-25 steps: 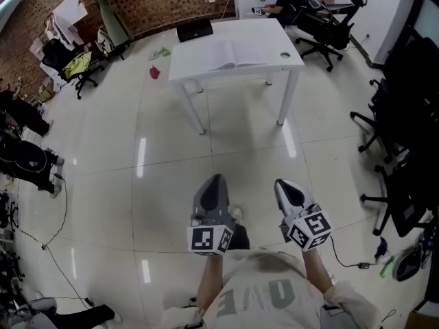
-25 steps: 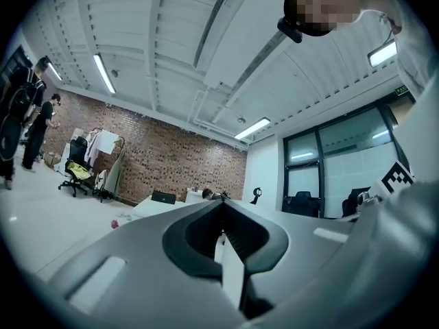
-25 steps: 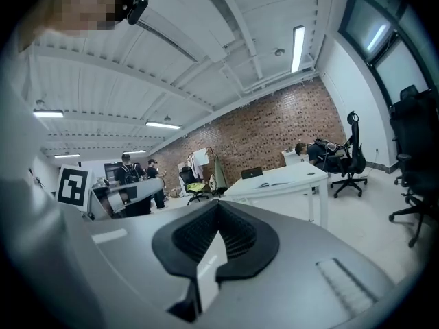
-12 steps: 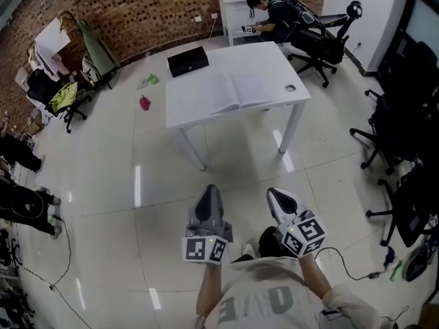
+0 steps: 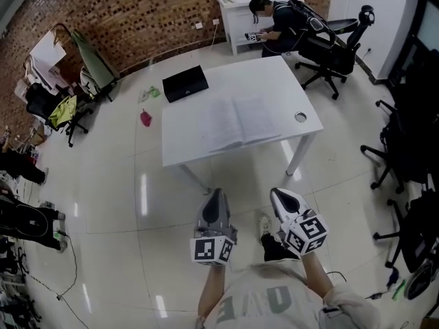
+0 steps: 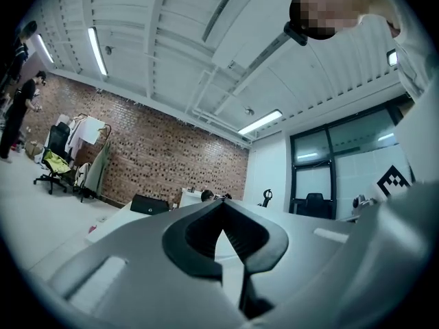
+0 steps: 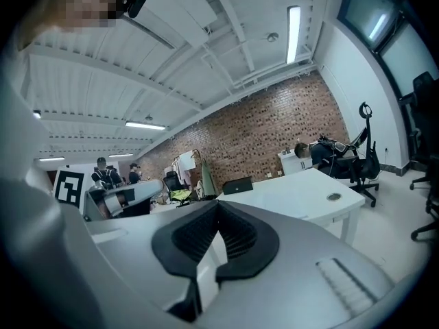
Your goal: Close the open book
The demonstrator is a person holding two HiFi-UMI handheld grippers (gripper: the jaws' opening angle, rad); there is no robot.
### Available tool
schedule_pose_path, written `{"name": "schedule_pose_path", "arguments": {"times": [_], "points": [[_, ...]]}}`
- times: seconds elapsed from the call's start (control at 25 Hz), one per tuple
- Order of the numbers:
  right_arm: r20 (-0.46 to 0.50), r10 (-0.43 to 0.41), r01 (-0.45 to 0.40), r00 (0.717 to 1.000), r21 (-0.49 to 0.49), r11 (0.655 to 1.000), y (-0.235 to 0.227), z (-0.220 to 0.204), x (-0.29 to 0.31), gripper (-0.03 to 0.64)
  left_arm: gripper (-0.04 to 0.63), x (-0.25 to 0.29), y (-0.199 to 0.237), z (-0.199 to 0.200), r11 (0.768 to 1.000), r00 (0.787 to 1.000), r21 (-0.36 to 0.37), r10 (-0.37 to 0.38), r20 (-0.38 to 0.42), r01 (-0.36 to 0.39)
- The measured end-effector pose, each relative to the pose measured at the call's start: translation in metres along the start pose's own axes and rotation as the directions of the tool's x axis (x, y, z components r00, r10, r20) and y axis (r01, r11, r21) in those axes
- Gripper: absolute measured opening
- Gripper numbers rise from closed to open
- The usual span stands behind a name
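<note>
Currently, the book point(image 5: 236, 121) lies open and flat on the white table point(image 5: 180, 146), toward the near edge, with a black laptop point(image 5: 185, 83) at the far left corner. Both grippers are held over the floor, short of the table and well apart from the book. Left gripper point(image 5: 215, 203): jaws closed tip to tip, nothing between them. Right gripper point(image 5: 285, 201): jaws likewise closed and empty. Both point toward the table.
</note>
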State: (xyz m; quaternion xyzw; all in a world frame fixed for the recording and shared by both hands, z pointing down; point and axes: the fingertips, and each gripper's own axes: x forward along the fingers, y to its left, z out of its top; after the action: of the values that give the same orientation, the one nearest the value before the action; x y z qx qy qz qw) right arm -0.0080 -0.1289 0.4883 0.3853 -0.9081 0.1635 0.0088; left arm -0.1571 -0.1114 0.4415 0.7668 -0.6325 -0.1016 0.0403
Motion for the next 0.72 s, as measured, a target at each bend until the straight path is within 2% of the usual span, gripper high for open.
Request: {"name": "schedule_pose_path", "arguments": {"times": [0.16,0.28,0.48,0.6,0.72], "points": [[0.004,0.02,-0.02,1.0,-0.017,1.0,-0.04,0.03,0.051,0.005,0.017,0.072,0.019,0.017,0.999,0.999,0.03,0.033,0.026,-0.033],[-0.003,0.037,-0.037,0.999,-0.022,0.999,-0.062,0.042,0.079,0.005,0.017,0.106,0.029,0.014,0.998,0.998,0.029,0.054,0.023,-0.054],[-0.012,0.065,-0.065,0.998,-0.018,0.998,-0.075,0.051,0.122,0.005,0.017,0.135,0.056,-0.007,0.996,0.996,-0.018,0.093,0.005,-0.092],[-0.026,0.07,-0.071,0.997,-0.018,0.997,-0.075,0.05,0.141,0.005,0.015,0.147,0.072,-0.023,0.994,0.994,0.001,0.11,-0.024,-0.11],[-0.026,0.065,-0.066,0.998,-0.015,0.998,-0.075,0.055,0.157,0.005,0.015,0.162,0.088,-0.023,0.994,0.993,0.007,0.114,-0.03,-0.114]]}}
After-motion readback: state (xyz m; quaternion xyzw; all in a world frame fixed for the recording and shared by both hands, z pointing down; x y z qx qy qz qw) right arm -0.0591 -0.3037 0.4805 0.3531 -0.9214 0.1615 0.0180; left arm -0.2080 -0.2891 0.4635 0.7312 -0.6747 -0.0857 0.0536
